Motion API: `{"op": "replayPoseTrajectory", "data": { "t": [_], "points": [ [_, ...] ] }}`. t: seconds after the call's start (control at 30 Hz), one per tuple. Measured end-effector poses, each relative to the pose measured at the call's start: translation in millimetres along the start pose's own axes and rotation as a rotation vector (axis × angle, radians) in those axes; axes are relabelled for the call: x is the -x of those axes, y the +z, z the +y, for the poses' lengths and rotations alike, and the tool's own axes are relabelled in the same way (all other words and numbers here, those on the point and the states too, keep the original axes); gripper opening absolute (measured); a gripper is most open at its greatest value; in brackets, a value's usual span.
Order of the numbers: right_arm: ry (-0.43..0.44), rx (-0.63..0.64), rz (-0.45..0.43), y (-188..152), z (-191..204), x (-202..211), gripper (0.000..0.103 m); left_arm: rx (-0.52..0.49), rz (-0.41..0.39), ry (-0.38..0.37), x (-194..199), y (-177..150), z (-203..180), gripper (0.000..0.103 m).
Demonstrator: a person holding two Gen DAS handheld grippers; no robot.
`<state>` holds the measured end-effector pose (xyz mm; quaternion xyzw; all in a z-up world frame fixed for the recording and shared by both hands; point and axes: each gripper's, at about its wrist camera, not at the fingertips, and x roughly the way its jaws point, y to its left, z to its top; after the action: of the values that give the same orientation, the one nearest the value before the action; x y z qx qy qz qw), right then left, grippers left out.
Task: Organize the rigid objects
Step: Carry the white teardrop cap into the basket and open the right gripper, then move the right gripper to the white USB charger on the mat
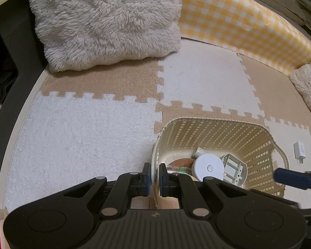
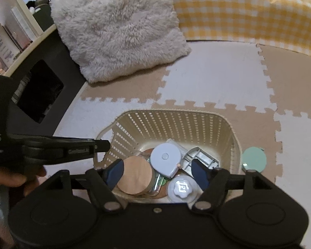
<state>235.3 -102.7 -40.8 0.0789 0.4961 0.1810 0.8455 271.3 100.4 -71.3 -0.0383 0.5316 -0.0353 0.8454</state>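
A cream plastic lattice basket [image 1: 217, 132] [image 2: 172, 124] stands on the foam mat. My left gripper [image 1: 154, 178] is shut on the basket's left rim. Inside the basket lie a white round tape measure [image 1: 208, 167] [image 2: 165, 158], a grey metal bracket [image 1: 233, 169] [image 2: 203, 158], a cork-lidded jar [image 2: 134, 176] and a white knob-topped lid [image 2: 182, 188]. My right gripper [image 2: 157, 171] is open and empty, hovering over the basket; one of its blue fingertips [image 1: 290, 178] shows in the left wrist view. A mint green round disc [image 2: 254, 159] lies on the mat just right of the basket.
A white charger plug [image 1: 299, 152] lies on the mat right of the basket. A fluffy cushion [image 1: 105, 22] [image 2: 120, 29] leans at the back, beside a yellow checked bolster [image 1: 248, 20]. A black cabinet [image 2: 43, 95] and shelves stand to the left.
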Motion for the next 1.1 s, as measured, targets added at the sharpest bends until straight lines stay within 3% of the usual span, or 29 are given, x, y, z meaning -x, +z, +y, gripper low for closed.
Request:
{"op": "replayPoseTrajectory", "data": {
  "t": [0.57, 0.8, 1.0, 1.1],
  "points": [
    [-0.048, 0.078, -0.154, -0.7, -15.7, 72.1, 0.101, -0.001, 0.000, 0.001, 0.1, -0.1, 0.1, 0.008],
    [-0.162, 0.079, -0.239, 1.0, -49.4, 90.8, 0.103, -0.003, 0.001, 0.002, 0.3, -0.3, 0.5, 0.008],
    [-0.273, -0.011, -0.272, 0.4, -102.4, 91.2, 0.103, -0.004, 0.001, 0.003, 0.3, -0.6, 0.2, 0.008],
    [-0.372, -0.066, -0.287, 0.8, -131.7, 86.1, 0.103, -0.006, 0.000, 0.004, 0.4, -0.8, 0.2, 0.008]
  ]
}}
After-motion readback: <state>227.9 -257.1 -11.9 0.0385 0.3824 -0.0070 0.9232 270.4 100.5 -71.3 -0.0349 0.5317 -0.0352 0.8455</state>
